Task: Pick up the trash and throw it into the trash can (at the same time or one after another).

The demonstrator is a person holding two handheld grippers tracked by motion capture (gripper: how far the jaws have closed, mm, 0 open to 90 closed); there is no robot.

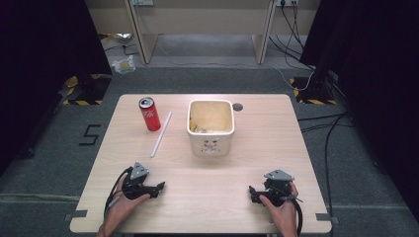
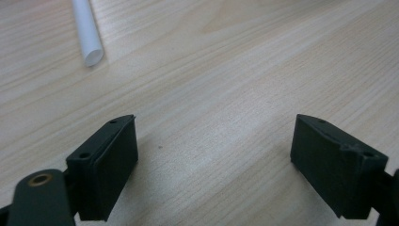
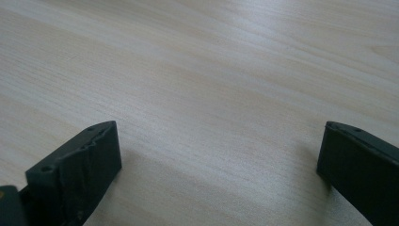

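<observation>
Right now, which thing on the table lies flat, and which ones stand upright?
The white straw lies flat, between the can and the tub. Those two both stand upright.

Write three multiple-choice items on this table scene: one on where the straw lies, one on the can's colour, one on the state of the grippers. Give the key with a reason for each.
1. Where does the white straw lie?
A. Between the can and the square container
B. Inside the container
C. Right of the container

2. What colour is the can?
A. Blue
B. Red
C. Green

3. How do the left gripper and the right gripper stand?
A. Both shut on the straw
B. One clamped on the can
C. Both open, holding nothing

Key:
1 A: in the high view the straw lies flat on the table, with the can on its left and the cream container on its right.
2 B: the can's side is red, with a silver top.
3 C: in each gripper view the jaws stand wide apart over bare wood.
</observation>
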